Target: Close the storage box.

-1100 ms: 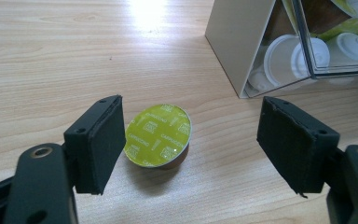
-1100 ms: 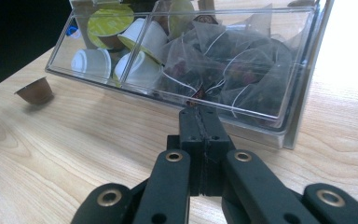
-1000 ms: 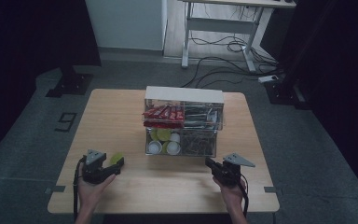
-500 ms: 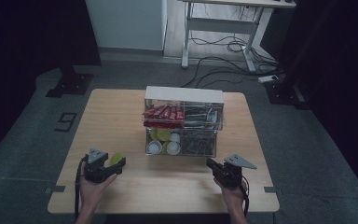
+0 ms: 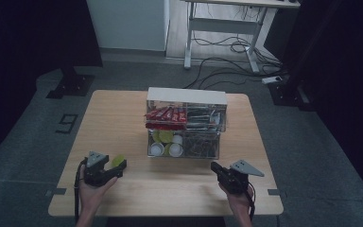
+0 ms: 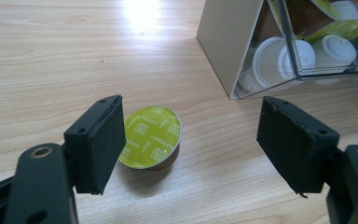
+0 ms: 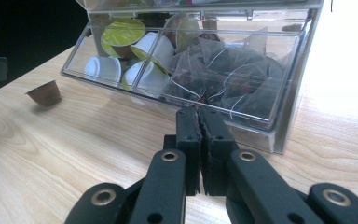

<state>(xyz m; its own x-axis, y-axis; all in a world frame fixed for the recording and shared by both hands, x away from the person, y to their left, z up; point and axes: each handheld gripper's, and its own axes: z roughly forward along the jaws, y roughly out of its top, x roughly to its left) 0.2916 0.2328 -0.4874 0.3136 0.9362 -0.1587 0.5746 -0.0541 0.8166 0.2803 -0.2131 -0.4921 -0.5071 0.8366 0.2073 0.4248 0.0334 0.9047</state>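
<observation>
Left gripper [image 6: 191,140]: jaws wide apart, 1 green-lidded capsule [image 6: 151,136] between, untouched
Right gripper [image 7: 199,116]: jaws closed, empty
Clear organiser [image 5: 217,151]: 1, 2 tiers

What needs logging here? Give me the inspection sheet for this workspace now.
Surface: wooden table, bare around the items.
Job's things: green-lidded coffee capsule lies tilted on the table; clear organiser holds red sachets above, capsules and tea bags below.
Clutter: nothing seen.
Grippers: left gripper open, capsule between its fingers, untouched; right gripper shut, empty, pointing at the organiser's tea bag bin.
Cables: loose cables on the floor beyond the table.
Surroundings: desk frame, dark stands.
</observation>
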